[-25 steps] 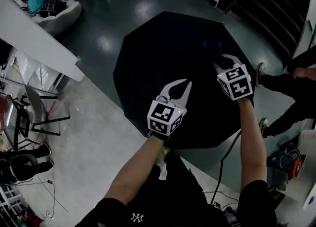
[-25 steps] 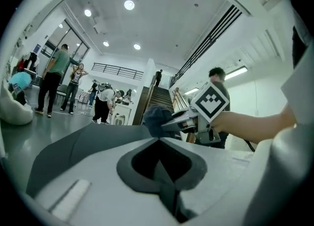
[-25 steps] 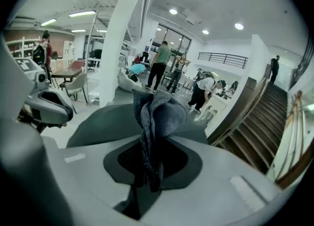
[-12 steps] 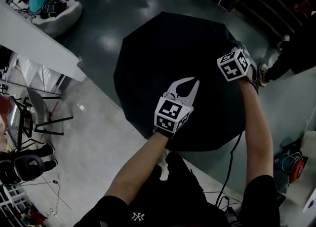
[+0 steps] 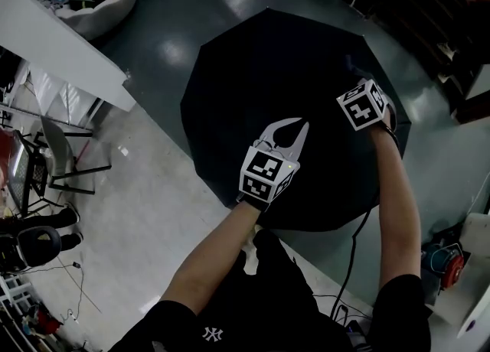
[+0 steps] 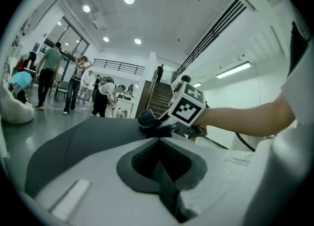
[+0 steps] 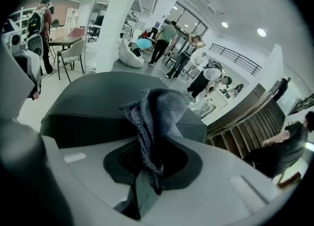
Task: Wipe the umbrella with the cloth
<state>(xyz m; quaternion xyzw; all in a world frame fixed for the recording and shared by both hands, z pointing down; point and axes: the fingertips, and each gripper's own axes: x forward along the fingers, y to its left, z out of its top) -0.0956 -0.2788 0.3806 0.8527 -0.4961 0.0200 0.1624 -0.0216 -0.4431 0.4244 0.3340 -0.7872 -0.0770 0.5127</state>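
An open black umbrella point(image 5: 283, 90) rests canopy-up on the shiny floor, filling the middle of the head view. My right gripper point(image 5: 353, 76) is over its far right panel, shut on a dark blue-grey cloth point(image 5: 350, 63) that lies against the canopy. In the right gripper view the cloth point(image 7: 157, 114) bunches up out of the shut jaws above the umbrella point(image 7: 98, 99). My left gripper point(image 5: 293, 125) hovers over the canopy's near middle, shut and holding nothing. The left gripper view shows the umbrella point(image 6: 83, 139), the cloth point(image 6: 147, 119) and the right gripper point(image 6: 162, 126).
A white counter point(image 5: 61, 48) runs along the left, with a chair point(image 5: 65, 167) beneath it and a beanbag point(image 5: 99, 6) beyond. A red cable reel point(image 5: 448, 262) sits at the right near a cable point(image 5: 348, 255). Several people point(image 6: 73, 90) stand in the background near stairs point(image 6: 159, 99).
My right gripper has carried the cloth up and outward across the canopy toward its far right edge. The left gripper has shifted only slightly to the right.
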